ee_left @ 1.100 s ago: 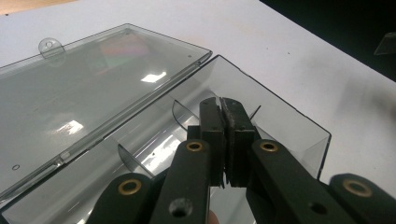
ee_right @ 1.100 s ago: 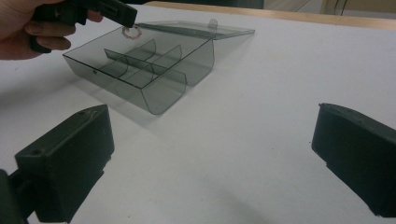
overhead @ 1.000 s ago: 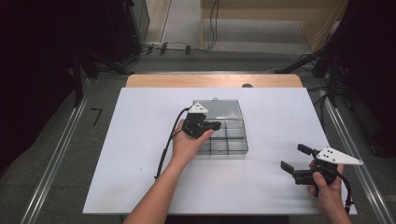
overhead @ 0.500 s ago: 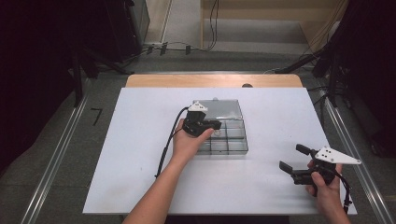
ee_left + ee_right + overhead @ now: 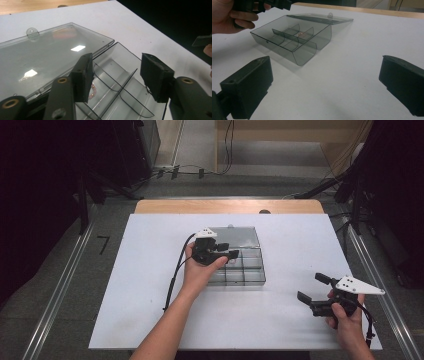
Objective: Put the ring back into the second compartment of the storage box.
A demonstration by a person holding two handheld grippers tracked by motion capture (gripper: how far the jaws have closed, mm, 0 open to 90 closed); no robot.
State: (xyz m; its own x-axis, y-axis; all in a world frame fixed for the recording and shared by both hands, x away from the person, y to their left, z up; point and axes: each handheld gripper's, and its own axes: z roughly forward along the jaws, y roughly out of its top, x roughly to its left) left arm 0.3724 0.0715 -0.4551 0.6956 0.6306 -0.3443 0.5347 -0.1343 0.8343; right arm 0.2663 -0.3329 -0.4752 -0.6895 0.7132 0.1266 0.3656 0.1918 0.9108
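A clear grey compartment box [image 5: 239, 270] stands mid-table with its lid [image 5: 240, 237] folded back flat. My left gripper [image 5: 229, 250] hovers over the box's left compartments, open, with nothing between its jaws. In the left gripper view the gripper [image 5: 117, 72] looks down on the dividers, and a small pinkish item [image 5: 92, 90] lies in one compartment. My right gripper [image 5: 312, 287] is open at the front right of the table, well away from the box. In the right gripper view, the wide-open gripper [image 5: 325, 82] faces the box [image 5: 292, 41] and the pinkish item [image 5: 300, 34].
The white tabletop [image 5: 125, 285] has a wooden strip [image 5: 225, 206] along its far edge. The left gripper's black cable [image 5: 175, 275] trails over the table beside the forearm. Metal rails [image 5: 60, 285] run along both sides.
The right gripper has drifted slightly to the left. The left gripper stays over the box, almost unmoved.
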